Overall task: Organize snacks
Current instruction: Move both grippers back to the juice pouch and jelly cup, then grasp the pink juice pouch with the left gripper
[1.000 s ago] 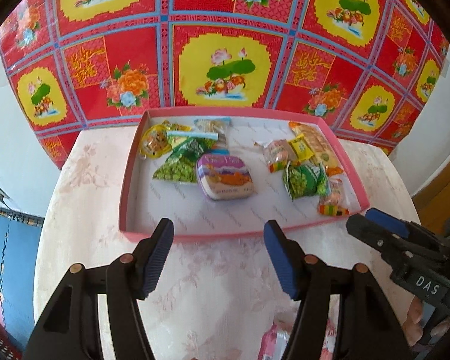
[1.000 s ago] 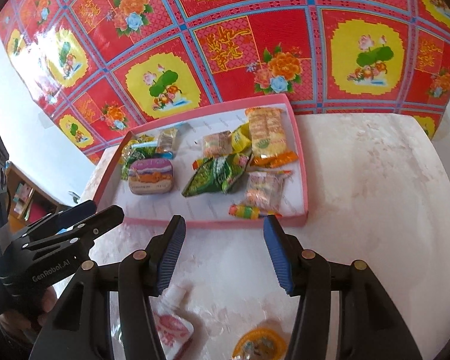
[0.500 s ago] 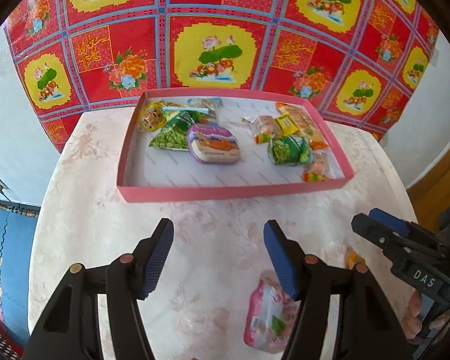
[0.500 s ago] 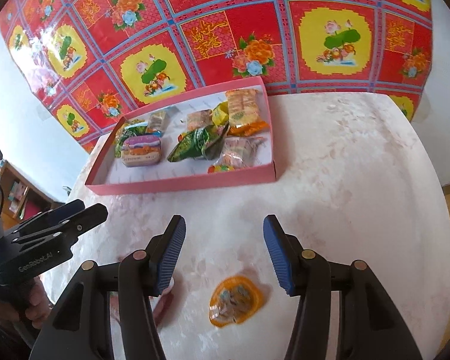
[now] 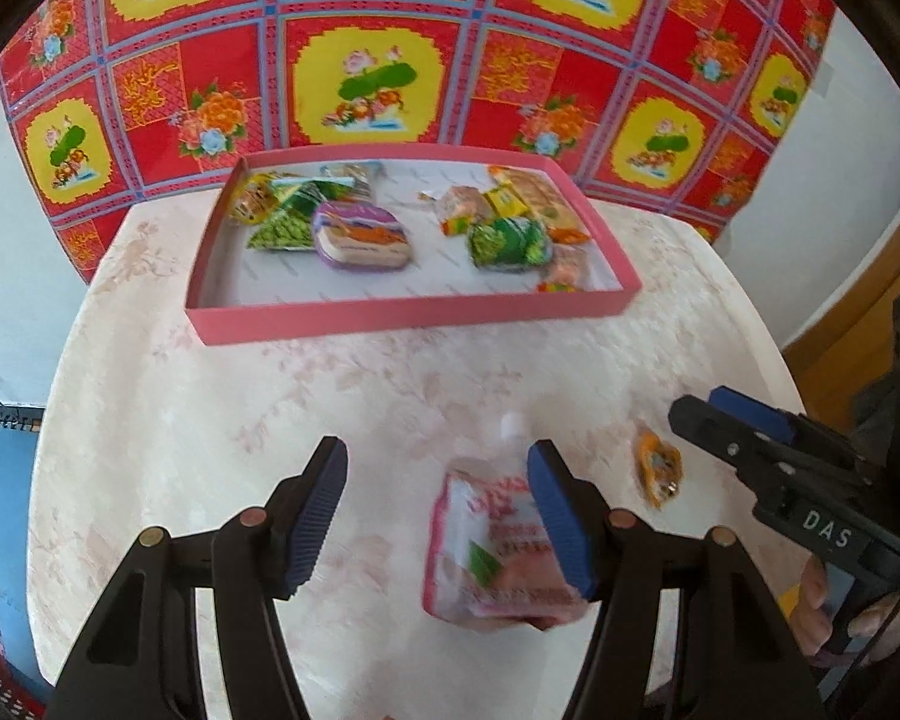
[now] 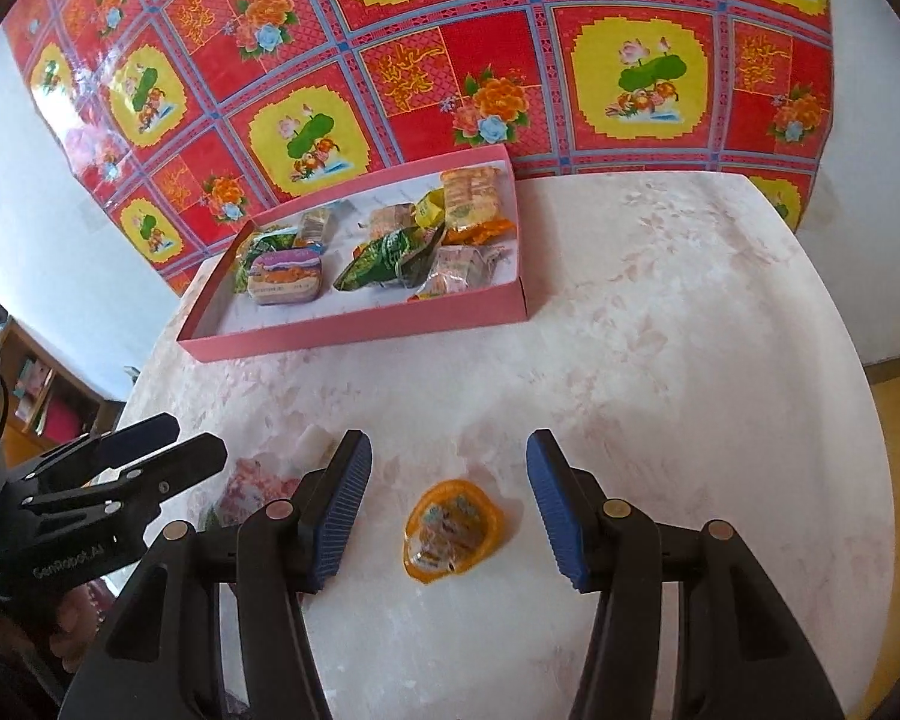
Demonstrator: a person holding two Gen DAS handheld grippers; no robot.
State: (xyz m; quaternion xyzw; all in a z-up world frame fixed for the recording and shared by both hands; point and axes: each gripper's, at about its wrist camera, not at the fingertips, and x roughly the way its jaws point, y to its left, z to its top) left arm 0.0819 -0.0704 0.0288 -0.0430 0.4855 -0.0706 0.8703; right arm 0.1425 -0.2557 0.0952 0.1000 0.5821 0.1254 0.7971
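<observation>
Pink pouch (image 5: 498,546) (flat), orange snack (image 6: 453,531) beside.

Table (image 6: 690,360), pink tray (image 6: 354,339), pouch (image 5: 498,546), jelly cup (image 6: 453,531)

Round table (image 5: 210,420) under pale floral cloth; behind, white wall (image 6: 870,210) hung with red-and-yellow flowered sheet (image 5: 390,60). Blue mat (image 5: 0,480) on floor, wooden shelf (image 6: 36,384) at side. Daylit.

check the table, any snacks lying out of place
Yes, two. A pink drink pouch and a small orange jelly cup lie loose on the table, well short of the pink tray that holds all the other snacks. The jelly cup lies between the right gripper's open fingers. Nothing looks spilled or torn.
</observation>
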